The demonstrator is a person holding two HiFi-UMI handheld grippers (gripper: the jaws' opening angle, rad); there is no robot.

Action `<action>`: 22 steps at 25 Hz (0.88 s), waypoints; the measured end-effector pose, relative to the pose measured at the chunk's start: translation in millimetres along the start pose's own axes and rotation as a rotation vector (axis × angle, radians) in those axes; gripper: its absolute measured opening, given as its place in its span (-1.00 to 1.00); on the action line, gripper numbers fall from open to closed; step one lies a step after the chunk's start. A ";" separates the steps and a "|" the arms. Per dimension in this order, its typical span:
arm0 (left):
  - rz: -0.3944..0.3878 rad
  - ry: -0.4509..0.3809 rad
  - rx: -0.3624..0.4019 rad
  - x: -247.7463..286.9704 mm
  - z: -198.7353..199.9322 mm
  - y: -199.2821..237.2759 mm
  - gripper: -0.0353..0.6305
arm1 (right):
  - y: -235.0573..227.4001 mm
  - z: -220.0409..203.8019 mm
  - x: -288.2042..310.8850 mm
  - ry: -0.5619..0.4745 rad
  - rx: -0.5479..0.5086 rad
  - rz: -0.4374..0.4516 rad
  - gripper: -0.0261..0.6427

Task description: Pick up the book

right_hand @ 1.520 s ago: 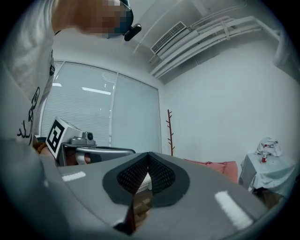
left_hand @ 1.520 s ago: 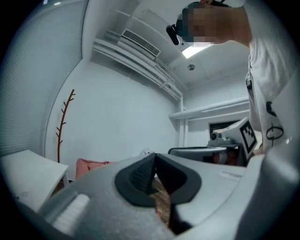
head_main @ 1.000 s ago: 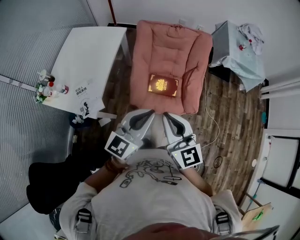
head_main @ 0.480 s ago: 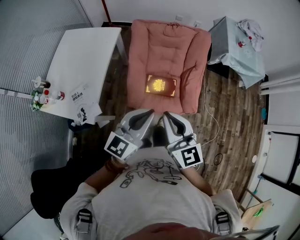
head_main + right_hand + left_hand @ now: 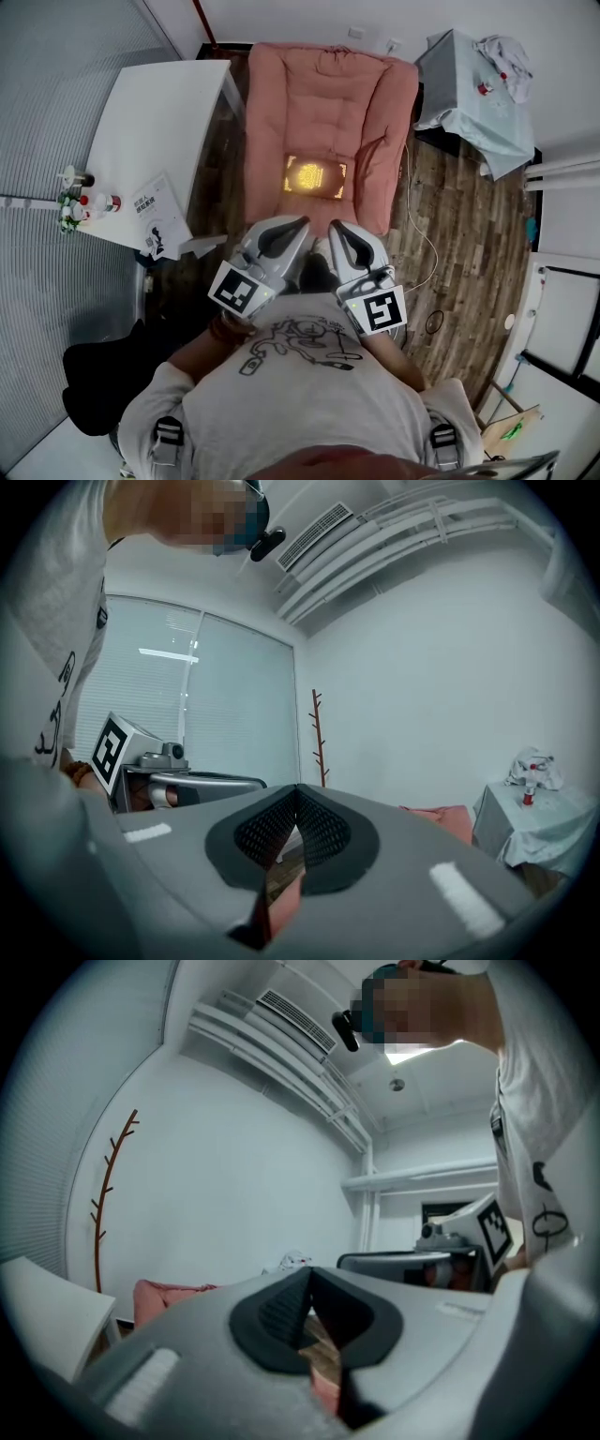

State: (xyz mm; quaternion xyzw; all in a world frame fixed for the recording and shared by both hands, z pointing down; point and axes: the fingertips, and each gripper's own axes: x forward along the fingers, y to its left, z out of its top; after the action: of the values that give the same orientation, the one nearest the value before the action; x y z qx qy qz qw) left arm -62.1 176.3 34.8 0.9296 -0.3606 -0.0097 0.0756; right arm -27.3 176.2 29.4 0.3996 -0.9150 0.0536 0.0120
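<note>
The book (image 5: 314,176), dark-covered with gold ornament, lies flat on the near half of a pink cushion seat (image 5: 328,84) set on the wooden floor (image 5: 450,225).

Left gripper (image 5: 298,225): jaws fully together, nothing between the pads. Right gripper (image 5: 337,229): jaws likewise pressed together, holding nothing. Both are held level and side by side, close to the person's chest (image 5: 309,394), tips toward the cushion. They are well apart from the book; the padded near edge of the cushion lies between tips and book.

Surroundings:
- Left of the cushion, a white table (image 5: 150,112) stands just beside it. A printed booklet (image 5: 157,223) rests at its near corner and small bottles (image 5: 82,192) line its left edge.
- Far right, a low stand draped in pale cloth (image 5: 473,112) carries crumpled fabric (image 5: 506,58) and a small bottle.
- A thin cable (image 5: 424,246) runs along the floor to the right of the cushion.
- Near left, a black bag (image 5: 98,375) sits on the floor beside the person.
</note>
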 end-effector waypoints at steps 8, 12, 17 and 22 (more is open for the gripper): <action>-0.016 0.004 0.006 89.9 5.3 0.7 -0.89 | -85.6 11.8 3.4 -0.021 -0.009 0.008 -0.91; -0.020 0.003 0.014 122.8 7.1 0.6 -0.89 | -117.6 16.0 3.5 -0.018 -0.021 0.012 -0.91; 0.001 0.003 0.020 149.3 7.6 2.9 -0.89 | -143.1 16.0 3.0 -0.009 -0.021 0.031 -0.91; 0.004 0.004 0.001 164.8 3.1 8.3 -0.89 | -159.9 14.0 6.7 -0.018 -0.003 0.032 -0.91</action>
State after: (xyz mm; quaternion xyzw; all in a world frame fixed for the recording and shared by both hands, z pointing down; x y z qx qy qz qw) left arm 54.0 59.1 39.0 0.9290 -0.3621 -0.0076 0.0760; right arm 85.6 61.9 30.1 0.3855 -0.9214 0.0490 0.0035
